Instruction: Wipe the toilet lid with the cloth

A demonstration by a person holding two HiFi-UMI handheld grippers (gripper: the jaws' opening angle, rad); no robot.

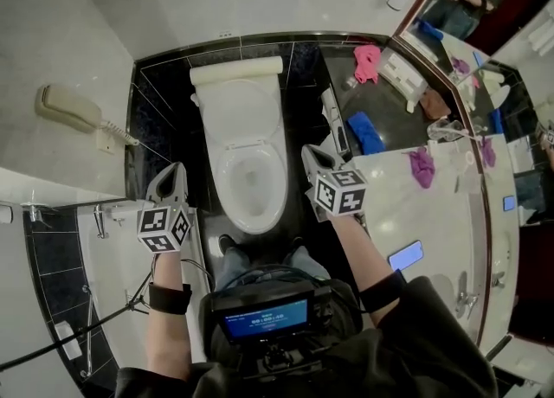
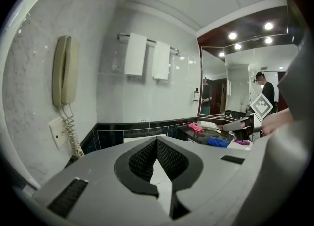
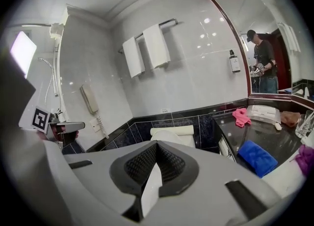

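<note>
The white toilet stands open between my two grippers, its lid raised against the cistern; the lid also shows past the right jaws. My left gripper hovers left of the bowl, shut and empty. My right gripper hovers right of the bowl, shut with nothing in it. A blue cloth, a pink cloth and a purple cloth lie on the counter to the right. From the right gripper view the blue cloth is low on the right.
A dark counter with a mirror behind it runs along the right. On the left wall hangs a corded phone. Two white towels hang on a rail above the toilet. A smartphone lies on the pale counter.
</note>
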